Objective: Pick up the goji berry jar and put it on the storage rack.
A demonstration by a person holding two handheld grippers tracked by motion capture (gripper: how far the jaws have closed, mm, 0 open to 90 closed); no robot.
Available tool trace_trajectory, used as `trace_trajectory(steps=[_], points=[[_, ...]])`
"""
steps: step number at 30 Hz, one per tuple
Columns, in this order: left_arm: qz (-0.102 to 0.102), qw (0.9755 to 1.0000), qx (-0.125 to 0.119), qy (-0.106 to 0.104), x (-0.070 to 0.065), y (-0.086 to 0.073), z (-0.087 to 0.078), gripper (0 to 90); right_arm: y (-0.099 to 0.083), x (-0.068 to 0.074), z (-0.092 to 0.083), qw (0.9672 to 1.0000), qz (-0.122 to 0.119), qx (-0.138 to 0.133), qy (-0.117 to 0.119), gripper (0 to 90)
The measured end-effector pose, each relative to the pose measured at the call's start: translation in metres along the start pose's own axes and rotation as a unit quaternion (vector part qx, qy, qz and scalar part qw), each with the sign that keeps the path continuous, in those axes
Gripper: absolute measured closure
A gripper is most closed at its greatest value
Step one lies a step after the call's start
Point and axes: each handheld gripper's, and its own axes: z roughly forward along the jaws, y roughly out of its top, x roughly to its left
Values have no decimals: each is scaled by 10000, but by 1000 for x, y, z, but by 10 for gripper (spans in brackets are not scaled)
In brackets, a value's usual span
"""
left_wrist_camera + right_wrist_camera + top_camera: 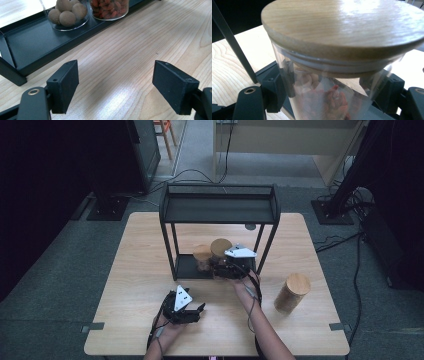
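Note:
A glass jar of red berries [329, 100] with a round wooden lid [220, 246] stands on the lower tray [185, 266] of a black two-level shelf [220, 210]. My right gripper [220, 265] reaches in from the front, its jaws pressed on the glass at both sides. Just left of it stands a shorter jar of brown balls [66, 13], also with a wooden lid [202, 252]. My left gripper [186, 304] hovers low over the table in front of the shelf, open and holding nothing [115, 82].
A third jar with a wooden lid [292, 292] stands on the wooden table [130, 285] to the right of my right forearm. The shelf's thin black legs [172, 250] flank the tray. Cables lie on the floor behind the table.

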Motion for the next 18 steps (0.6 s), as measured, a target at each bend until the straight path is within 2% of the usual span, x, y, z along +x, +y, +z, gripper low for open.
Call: trace_trajectory(steps=[18], points=[[8,10000,2,-5,0,0,0,216,5,2,9,10000,39,5,18,253]])
